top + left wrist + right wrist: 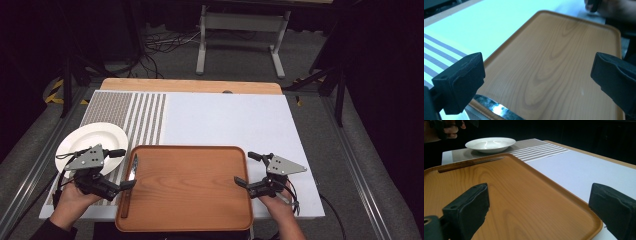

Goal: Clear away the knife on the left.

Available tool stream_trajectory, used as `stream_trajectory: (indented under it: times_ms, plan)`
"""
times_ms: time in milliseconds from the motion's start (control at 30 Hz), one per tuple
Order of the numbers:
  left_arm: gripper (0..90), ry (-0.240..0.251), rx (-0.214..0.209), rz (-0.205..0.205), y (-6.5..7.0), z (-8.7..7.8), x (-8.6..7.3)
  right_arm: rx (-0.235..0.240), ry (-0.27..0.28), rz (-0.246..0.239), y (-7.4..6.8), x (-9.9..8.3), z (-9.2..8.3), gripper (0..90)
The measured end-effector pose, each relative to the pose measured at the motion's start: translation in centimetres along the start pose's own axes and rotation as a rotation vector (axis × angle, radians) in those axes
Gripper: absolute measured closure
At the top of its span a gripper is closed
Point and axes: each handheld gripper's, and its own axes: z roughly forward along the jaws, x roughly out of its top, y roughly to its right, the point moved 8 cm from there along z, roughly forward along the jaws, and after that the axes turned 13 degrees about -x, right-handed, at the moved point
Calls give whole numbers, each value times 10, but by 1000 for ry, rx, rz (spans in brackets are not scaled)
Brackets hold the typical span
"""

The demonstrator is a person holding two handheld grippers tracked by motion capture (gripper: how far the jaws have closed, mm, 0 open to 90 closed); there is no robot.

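Note:
A brown wooden tray [190,190] lies at the front middle of the table. A knife [130,180] with a serrated blade and a wooden handle lies along the tray's left side, blade pointing away from me. My left gripper [125,169] hovers at that side with its jaws open around the blade, nothing pressed between them. In the left gripper view the blade [496,108] glints low between the wide pads [461,82], over the tray [554,62]. My right gripper [245,168] stands open and empty at the tray's right rim [584,216].
A white plate [92,137] sits empty at the left on a striped grey placemat [130,107]. A white mat [225,120] covers the table behind the tray. Beyond the table's far wooden edge are a grey stand and cables on the floor.

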Motion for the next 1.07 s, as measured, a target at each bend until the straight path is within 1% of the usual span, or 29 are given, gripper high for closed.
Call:
stream_trajectory:
  times_ms: [67,133,233,300,367,400,467,500,600,667,700,733,767,800,867,1067]
  plan:
    - [10,35,2,0,0,-3,-3,-1,3,1,1,0,0,41]
    - [10,68,28,6,-2,-6,-6,-2,4,1,1,0,0,41]
    - [10,150,46,-8,-4,-13,-13,-1,2,4,1,0,0,40]
    - [10,175,55,-6,-6,-16,-18,-1,6,4,1,0,0,40]
    - [10,187,57,-16,-7,-16,-24,-1,10,5,1,1,0,41]
    - [10,197,52,-30,-8,-17,-29,-1,11,5,1,1,-1,41]
    - [10,205,57,-39,-10,-17,-33,-3,12,7,1,1,-1,40]
    - [9,219,61,-49,-12,-18,-37,-5,10,7,1,1,-1,40]
    - [9,260,40,-95,-16,-17,-45,-6,14,12,2,1,-1,39]
    - [9,248,51,-102,-18,-16,-50,-4,14,15,1,1,-1,38]
    - [10,246,55,-98,-19,-15,-51,-3,15,16,1,1,-1,38]
    - [10,228,74,-84,-19,-14,-53,-3,15,17,2,0,-1,38]
    - [9,228,74,-84,-19,-14,-53,-3,15,17,2,0,-1,38]
    - [9,217,86,-68,-20,-14,-53,-2,15,18,2,0,-1,38]
    - [9,205,95,-59,-18,-13,-54,-5,15,19,3,0,-2,38]
    - [9,204,85,-65,-17,-13,-55,-4,17,20,3,0,-1,38]
